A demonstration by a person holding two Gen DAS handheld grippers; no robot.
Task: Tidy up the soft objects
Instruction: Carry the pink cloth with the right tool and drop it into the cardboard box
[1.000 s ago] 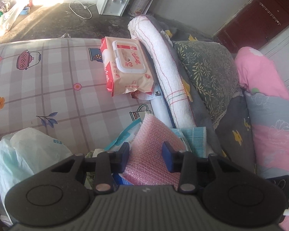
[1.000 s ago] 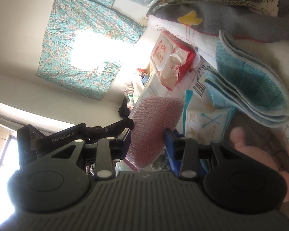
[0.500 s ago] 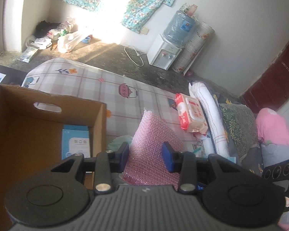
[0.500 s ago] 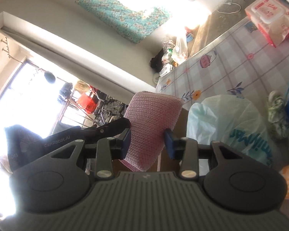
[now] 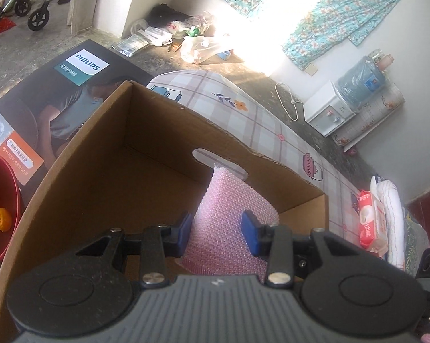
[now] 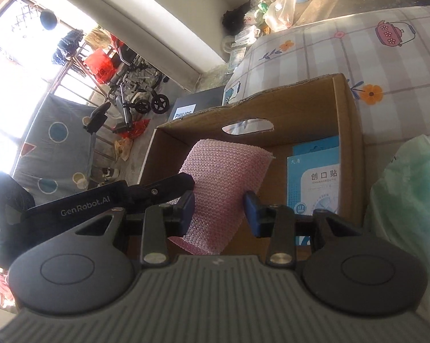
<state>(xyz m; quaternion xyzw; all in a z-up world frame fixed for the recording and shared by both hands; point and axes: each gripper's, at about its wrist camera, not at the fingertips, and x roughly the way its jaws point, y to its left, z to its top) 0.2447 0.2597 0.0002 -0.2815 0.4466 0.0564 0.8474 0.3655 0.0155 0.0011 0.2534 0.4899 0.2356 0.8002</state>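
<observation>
Left wrist view shows my left gripper (image 5: pixel 217 233) clamped on the pink bubble wrap (image 5: pixel 229 217), which hangs over the open cardboard box (image 5: pixel 86 171). My right gripper (image 6: pixel 219 210) pinches the same sheet from its side. To do this well, I judge both should lower it together beside the blue packet (image 6: pixel 315 180), then let go at once, so nothing snags on the box wall.
</observation>
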